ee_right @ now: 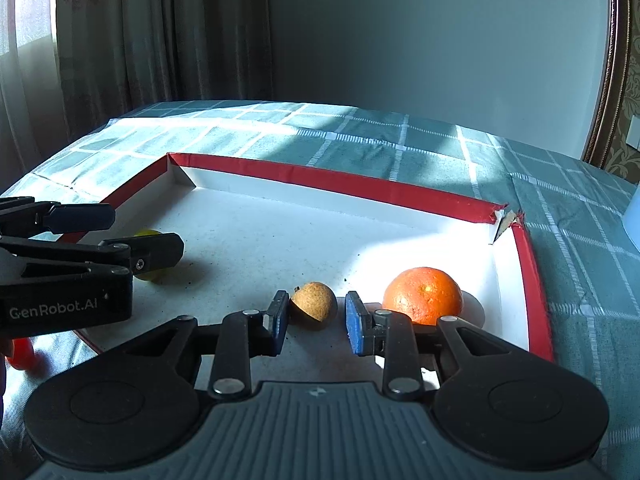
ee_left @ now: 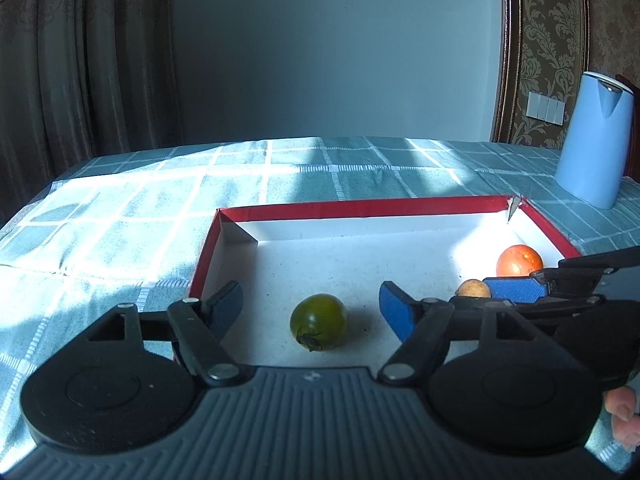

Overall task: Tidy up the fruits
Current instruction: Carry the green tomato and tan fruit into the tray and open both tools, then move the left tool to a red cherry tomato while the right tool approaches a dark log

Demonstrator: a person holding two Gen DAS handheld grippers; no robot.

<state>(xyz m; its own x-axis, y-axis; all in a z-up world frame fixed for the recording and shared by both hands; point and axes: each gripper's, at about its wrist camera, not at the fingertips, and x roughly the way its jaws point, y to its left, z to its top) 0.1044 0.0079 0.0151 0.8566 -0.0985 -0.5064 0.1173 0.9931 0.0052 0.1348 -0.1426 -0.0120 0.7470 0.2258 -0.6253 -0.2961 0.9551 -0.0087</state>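
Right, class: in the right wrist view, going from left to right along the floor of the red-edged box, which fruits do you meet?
Green tomato, partly behind the left hand-held gripper → small brown fruit → orange.

The left gripper points forward and tilts downward, its 2 fingers spread wide, with the tips at about 7 and 5 o'clock in its own camera's view and the pads pressing on nothing. The right gripper sits just beside it at its 3 o'clock, also tilted downward, its 2 blue-padded fingers parallel with only a narrow gap between them, and the pads do not look clamped. From the right wrist the left gripper reaches in from 9 o'clock, and part of a hand shows at 4 o'clock in the left wrist view.
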